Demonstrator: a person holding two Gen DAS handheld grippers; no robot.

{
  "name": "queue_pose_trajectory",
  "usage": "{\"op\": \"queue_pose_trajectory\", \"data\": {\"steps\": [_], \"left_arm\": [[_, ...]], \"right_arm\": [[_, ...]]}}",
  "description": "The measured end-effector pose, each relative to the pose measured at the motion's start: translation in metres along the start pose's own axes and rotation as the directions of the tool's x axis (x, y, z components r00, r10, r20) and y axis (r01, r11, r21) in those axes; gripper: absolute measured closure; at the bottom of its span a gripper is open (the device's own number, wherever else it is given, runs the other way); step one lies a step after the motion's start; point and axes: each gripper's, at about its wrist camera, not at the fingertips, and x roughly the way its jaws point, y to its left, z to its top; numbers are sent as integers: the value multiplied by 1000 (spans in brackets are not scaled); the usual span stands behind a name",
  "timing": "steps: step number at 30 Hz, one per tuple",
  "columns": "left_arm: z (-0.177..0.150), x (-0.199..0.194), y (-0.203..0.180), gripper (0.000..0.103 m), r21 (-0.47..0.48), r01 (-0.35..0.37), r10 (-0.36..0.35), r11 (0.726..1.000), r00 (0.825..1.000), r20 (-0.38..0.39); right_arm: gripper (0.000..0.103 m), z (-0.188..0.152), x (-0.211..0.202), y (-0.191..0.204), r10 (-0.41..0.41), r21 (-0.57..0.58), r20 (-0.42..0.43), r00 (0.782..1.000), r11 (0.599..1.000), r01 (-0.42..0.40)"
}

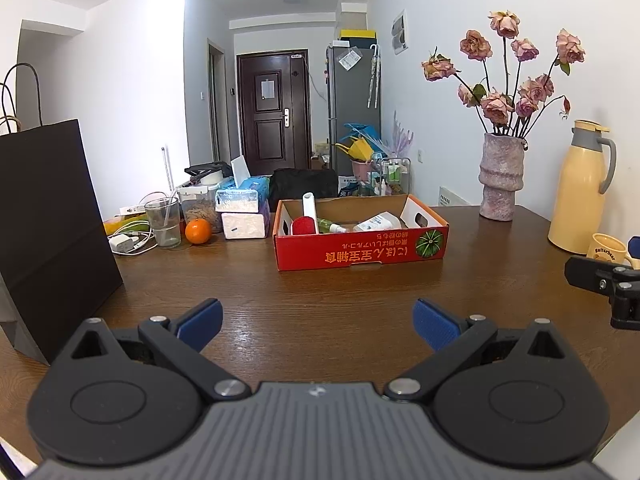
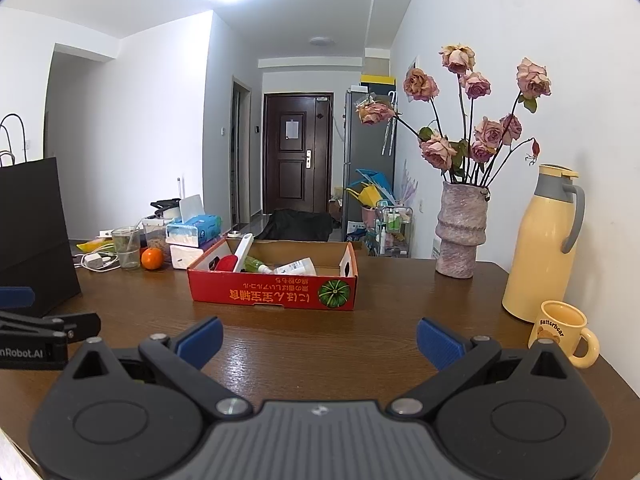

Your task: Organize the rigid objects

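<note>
We hold both grippers low over the brown wooden worktop (image 1: 320,288), side by side and apart from everything on it. The left gripper (image 1: 318,326) has its blue-padded fingers (image 1: 200,322) spread wide with nothing between them; the right gripper (image 2: 320,338) is spread just as wide and empty too. Ahead of us sits the red cardboard box (image 1: 360,250), open on top. Inside it lie a red-and-white lint roller (image 1: 308,216), a small green spray bottle (image 1: 331,226) and a white bottle (image 1: 378,222) on its side. Left of the box stand tissue packs (image 1: 242,210), an orange (image 1: 198,231) and a glass (image 1: 163,222). To the right are a vase of dried roses (image 1: 501,176), a yellow thermos jug (image 1: 580,188) and a yellow mug (image 2: 562,330).
</note>
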Motion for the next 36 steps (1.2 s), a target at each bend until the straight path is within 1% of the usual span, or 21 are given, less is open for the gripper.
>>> {"op": "queue_pose_trajectory", "data": {"steps": [36], "left_arm": [[-1, -2, 1, 0, 0, 5, -5, 1000, 1000, 3]], "right_arm": [[0, 0, -7, -1, -11, -1, 3, 1000, 1000, 11]]}}
